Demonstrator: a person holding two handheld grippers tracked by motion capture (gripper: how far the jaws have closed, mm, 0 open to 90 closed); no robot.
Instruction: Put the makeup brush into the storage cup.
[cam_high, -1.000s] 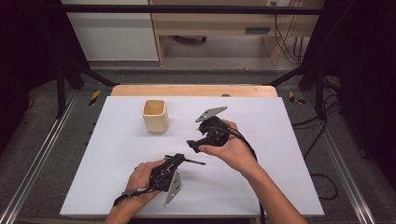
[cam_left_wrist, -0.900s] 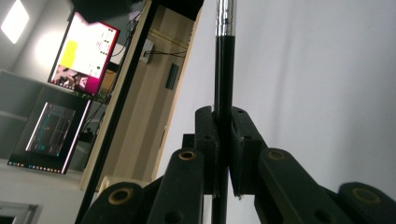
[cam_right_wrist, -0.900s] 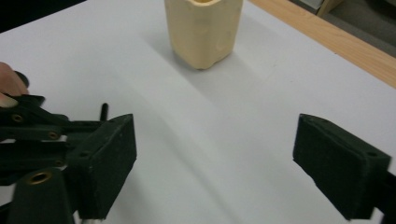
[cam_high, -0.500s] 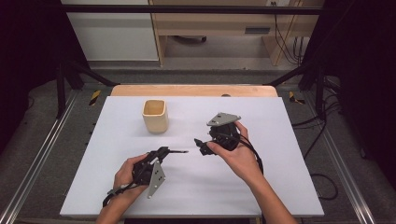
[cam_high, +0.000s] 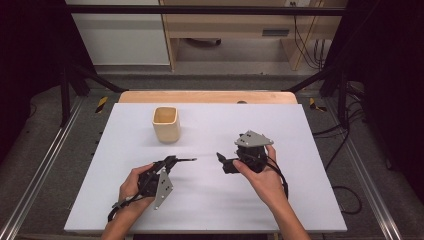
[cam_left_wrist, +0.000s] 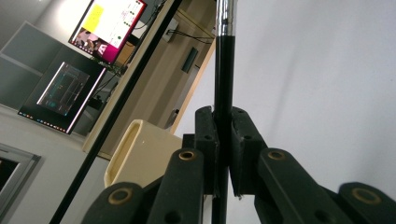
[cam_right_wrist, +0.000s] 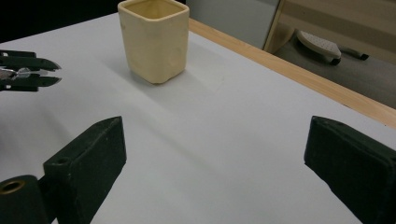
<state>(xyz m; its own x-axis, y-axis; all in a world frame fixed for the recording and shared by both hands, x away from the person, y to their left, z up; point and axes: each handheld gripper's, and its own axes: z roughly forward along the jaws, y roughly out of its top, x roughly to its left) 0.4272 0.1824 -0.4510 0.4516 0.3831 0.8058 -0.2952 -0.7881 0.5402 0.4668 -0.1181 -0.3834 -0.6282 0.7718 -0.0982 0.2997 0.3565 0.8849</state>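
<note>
On the white table (cam_high: 300, 200), lower half of the high view: both hands at work, cup behind them.

Left gripper (cam_high: 170, 161): lower left of centre in the high view, clamped tight on a thin pen (cam_left_wrist: 223, 70). In the left gripper view the jaws pinch the black barrel with no gap; a silver section sits at the top of frame.

Pen: sticks out of the left jaws toward frame right (cam_high: 186, 160), roughly level with the table, tip short of mid-table.

Pen axis: runs left to right across the high view, not yet aimed at the cup.

Right gripper (cam_high: 220, 159): right of centre in the high view, jaws spread wide and holding nothing. They have just been opening; in the right gripper view only bare table lies between them (cam_right_wrist: 215, 154).

Cup (cam_high: 166, 124): cream, square-mouthed, upright, upper left of centre in the high view, mouth clear. Upper left in the right gripper view (cam_right_wrist: 154, 39).

Key relation: the cup lies up-frame and just left of the pen tip, clearly apart from it. Left hand is the nearer one and has the pen.

Judgement: next move likely falls to the left hand, swinging the pen's axis upright over the cup mouth before release.

Risk: thin barrel could pivot in the pads.
</note>
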